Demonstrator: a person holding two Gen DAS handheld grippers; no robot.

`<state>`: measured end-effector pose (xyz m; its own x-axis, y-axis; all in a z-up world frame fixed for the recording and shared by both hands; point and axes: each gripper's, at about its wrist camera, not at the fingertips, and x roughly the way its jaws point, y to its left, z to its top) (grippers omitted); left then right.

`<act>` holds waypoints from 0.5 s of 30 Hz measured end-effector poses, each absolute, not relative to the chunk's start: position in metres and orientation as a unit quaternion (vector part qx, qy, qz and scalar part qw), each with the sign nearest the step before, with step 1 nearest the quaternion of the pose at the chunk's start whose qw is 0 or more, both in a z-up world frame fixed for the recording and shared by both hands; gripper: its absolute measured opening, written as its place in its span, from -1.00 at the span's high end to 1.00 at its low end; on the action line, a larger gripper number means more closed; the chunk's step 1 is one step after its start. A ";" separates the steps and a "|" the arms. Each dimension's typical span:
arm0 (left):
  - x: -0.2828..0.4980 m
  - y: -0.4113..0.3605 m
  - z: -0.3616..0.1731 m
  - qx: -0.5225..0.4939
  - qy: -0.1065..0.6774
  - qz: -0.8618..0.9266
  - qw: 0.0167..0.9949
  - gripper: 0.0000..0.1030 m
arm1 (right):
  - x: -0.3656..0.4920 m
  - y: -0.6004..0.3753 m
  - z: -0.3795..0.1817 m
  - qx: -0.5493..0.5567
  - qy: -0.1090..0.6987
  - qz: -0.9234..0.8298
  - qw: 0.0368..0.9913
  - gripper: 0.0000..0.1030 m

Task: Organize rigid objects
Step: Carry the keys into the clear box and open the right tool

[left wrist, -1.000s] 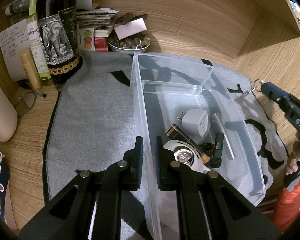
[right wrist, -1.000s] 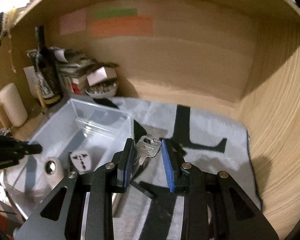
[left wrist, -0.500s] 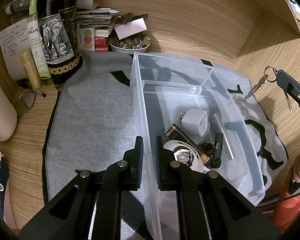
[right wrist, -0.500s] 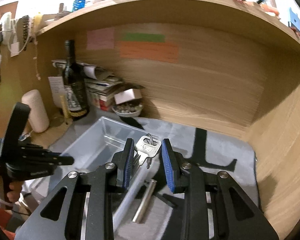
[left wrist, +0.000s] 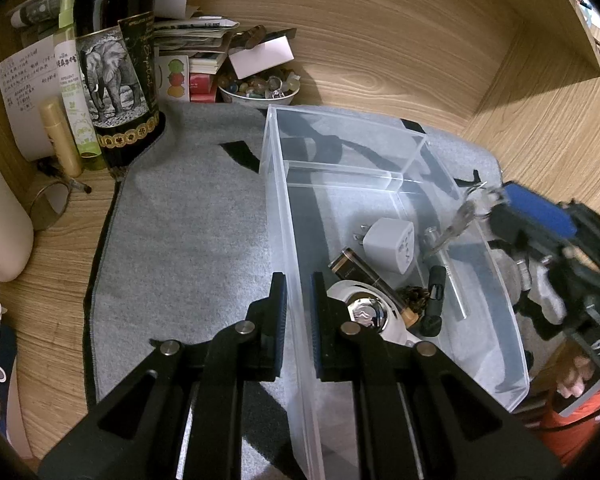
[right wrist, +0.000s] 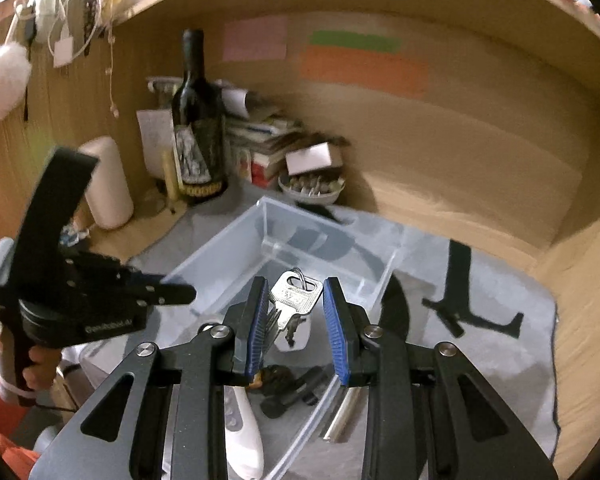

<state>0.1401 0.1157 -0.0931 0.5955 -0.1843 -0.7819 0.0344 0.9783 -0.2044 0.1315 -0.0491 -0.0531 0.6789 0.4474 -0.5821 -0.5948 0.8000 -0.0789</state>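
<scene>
A: Left gripper, bottom centre of left wrist view – we note jaws together, clamped on the near wall of the clear bin.

B: Agreed. Right gripper, lower centre of right wrist view?

A: We find it clamped on a key bunch, held above the bin interior.

B: Bin contents, mid-frame?

A: White adapter, battery, metal rod. Upper left, beyond the grey mat: wine bottle, by a bowl of stones.

bg: wood desk alcove | grey felt mat | sticky notes on back wall | dim warm light
</scene>
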 end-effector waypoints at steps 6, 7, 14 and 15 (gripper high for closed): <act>0.140 0.115 -0.093 -0.086 0.445 -0.063 0.889 0.82 | 0.144 -0.042 -0.072 -0.149 0.309 0.278 0.897 0.50; 0.140 0.115 -0.093 -0.086 0.445 -0.063 0.889 0.82 | 0.146 -0.041 -0.075 -0.150 0.315 0.276 0.896 0.50; 0.140 0.114 -0.093 -0.087 0.445 -0.063 0.889 0.82 | 0.155 -0.037 -0.090 -0.163 0.339 0.274 0.885 0.50; 0.140 0.115 -0.093 -0.087 0.445 -0.063 0.889 0.82 | 0.157 -0.036 -0.092 -0.164 0.343 0.275 0.883 0.50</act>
<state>0.1398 0.1146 -0.0927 0.5952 -0.1894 -0.7809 0.0336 0.9768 -0.2113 0.1566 -0.0359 -0.0917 0.6126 0.3739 -0.6964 -0.5986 0.7948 -0.0998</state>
